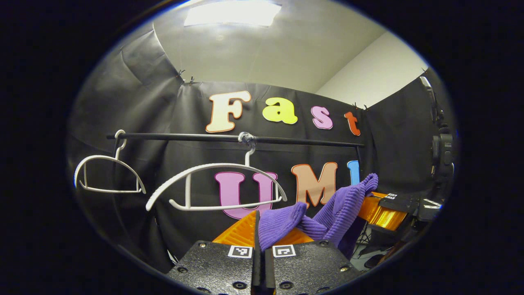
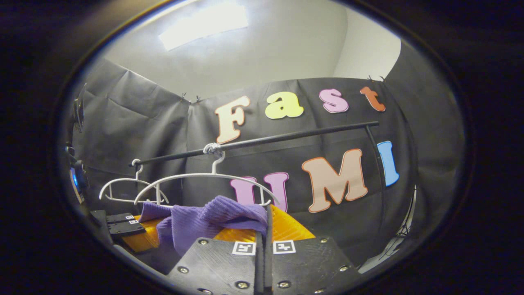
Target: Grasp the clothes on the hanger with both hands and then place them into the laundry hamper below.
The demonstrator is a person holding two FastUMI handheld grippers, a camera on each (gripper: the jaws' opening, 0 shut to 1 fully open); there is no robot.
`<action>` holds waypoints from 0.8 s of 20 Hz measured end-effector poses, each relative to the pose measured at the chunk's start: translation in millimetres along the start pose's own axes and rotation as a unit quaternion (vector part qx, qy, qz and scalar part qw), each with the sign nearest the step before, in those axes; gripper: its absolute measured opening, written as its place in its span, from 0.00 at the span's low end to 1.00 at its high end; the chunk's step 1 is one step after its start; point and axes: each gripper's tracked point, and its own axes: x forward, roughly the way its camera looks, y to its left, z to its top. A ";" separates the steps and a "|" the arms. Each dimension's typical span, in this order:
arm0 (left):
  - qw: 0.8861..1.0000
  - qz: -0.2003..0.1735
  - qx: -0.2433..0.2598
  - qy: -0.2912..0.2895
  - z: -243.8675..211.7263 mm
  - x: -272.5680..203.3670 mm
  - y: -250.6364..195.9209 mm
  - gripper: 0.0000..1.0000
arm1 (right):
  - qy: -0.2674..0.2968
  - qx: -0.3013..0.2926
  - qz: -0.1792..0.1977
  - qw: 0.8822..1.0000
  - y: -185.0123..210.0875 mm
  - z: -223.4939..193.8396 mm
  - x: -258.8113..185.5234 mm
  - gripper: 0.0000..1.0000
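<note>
Now that the purple sweater (image 1: 323, 213) is off the white hanger (image 1: 213, 184), about half done; still needs to go down into the hamper. Held up between both: left hand-held gripper (image 1: 262, 237) pinched shut on one end, right hand-held gripper (image 2: 264, 229) pinched shut on the other.

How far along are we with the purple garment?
Done: the purple garment is off the white hanger, which hangs bare on the rail. In hand: left gripper and right gripper both pinch it, stretched between them. Left: lowering it into the hamper.
</note>
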 end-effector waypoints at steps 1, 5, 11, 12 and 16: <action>1.000 -0.001 -0.004 0.004 -8.0 3.2 -0.6 0.04 | 0.005 0.000 -0.004 1.000 -4.3 -7.2 2.3 0.01; 1.000 0.002 -0.004 0.027 -54.5 19.6 2.9 0.04 | 0.046 0.012 -0.003 0.999 -14.4 -62.5 8.7 0.01; 0.996 0.002 0.010 0.085 -156.3 35.3 7.1 0.04 | 0.116 0.034 0.002 0.993 -24.4 -169.2 13.8 0.01; 0.995 -0.002 -0.001 0.095 -171.5 35.2 5.6 0.04 | 0.129 0.031 -0.003 0.991 -29.2 -188.8 14.4 0.01; 0.992 -0.004 -0.028 0.125 -230.9 38.8 10.3 0.04 | 0.180 0.023 -0.015 0.983 -41.0 -258.5 12.2 0.01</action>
